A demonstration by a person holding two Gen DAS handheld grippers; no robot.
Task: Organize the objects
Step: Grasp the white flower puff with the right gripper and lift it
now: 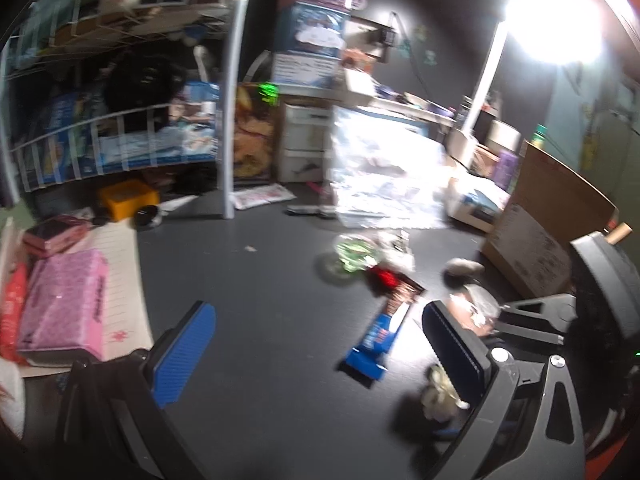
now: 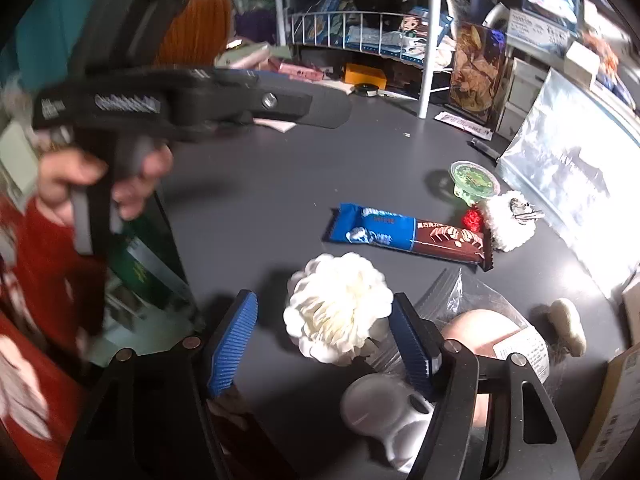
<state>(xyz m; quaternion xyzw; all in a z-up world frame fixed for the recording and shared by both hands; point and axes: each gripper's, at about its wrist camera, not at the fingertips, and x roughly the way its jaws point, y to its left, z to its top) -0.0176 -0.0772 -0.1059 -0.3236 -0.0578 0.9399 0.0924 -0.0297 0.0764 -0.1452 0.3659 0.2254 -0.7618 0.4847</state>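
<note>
- Right gripper (image 2: 326, 340): jaws spread, the white flower (image 2: 338, 308) between them, right pad touching, left pad apart.
- Snack bar (image 2: 408, 236) lies beyond the flower on the dark surface (image 2: 260, 200).
- Left gripper (image 1: 320, 352): jaws spread, empty.

A white ruffled fabric flower (image 2: 340, 308) lies on the dark grey matte surface (image 2: 260, 208); the flat snack wrapper (image 2: 408, 236) is half blue, half brown.
</note>
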